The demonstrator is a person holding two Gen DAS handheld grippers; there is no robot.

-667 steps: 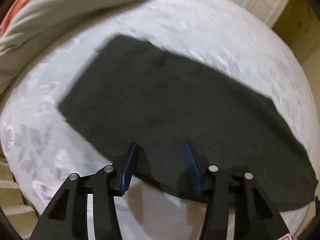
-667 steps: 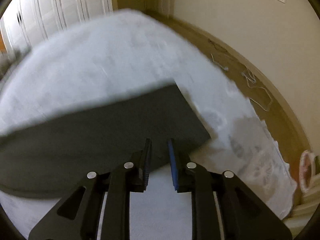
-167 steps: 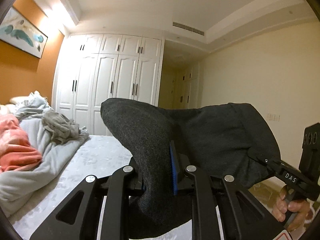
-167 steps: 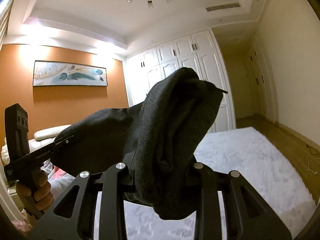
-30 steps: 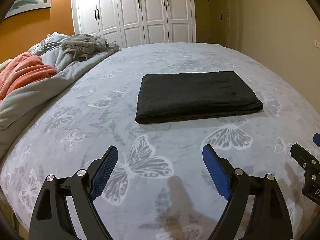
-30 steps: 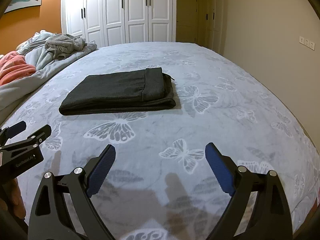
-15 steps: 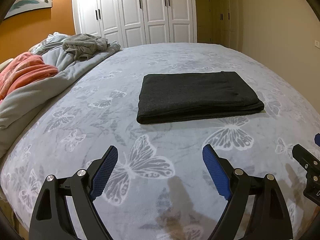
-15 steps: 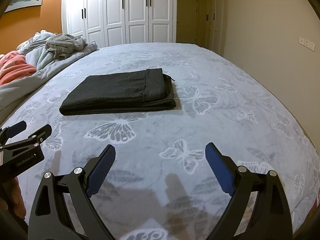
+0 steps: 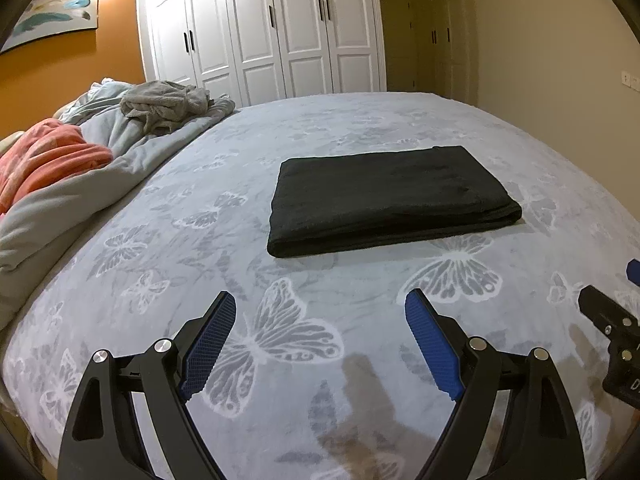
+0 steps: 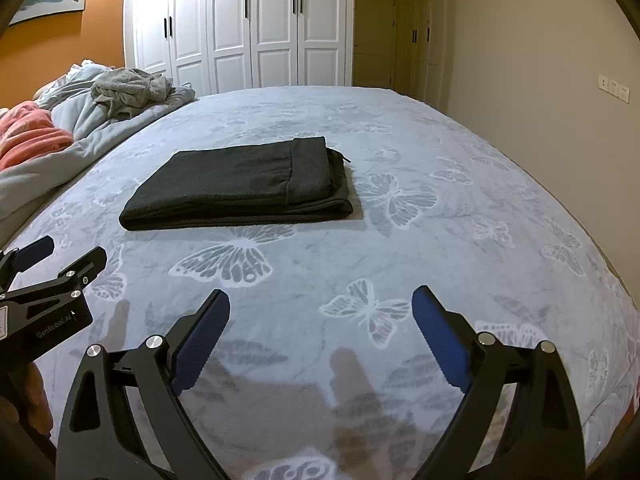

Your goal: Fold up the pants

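Left wrist view: pants (image 9: 392, 196) now lie folded flat on the bed (image 9: 360, 120), released since being carried; left gripper (image 9: 320, 344) and right gripper (image 10: 320, 332) hang wide open, empty—folding looks finished.

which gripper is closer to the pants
Hard to call, about equal. Left gripper sits off the pants' near-left corner, right gripper off the near-right corner; both open, clear of them.

A wide bed (image 9: 168, 248) fills the room, spread with a pale grey butterfly-print cover, with a rumpled grey duvet (image 9: 120, 136) and a coral blanket (image 9: 44, 156) heaped at its left side. Behind it stand white panelled wardrobe doors (image 9: 264, 36), an orange wall (image 9: 68, 64) with a framed painting (image 9: 52, 16), and a cream wall (image 10: 540, 56) bearing switches (image 10: 614, 89)
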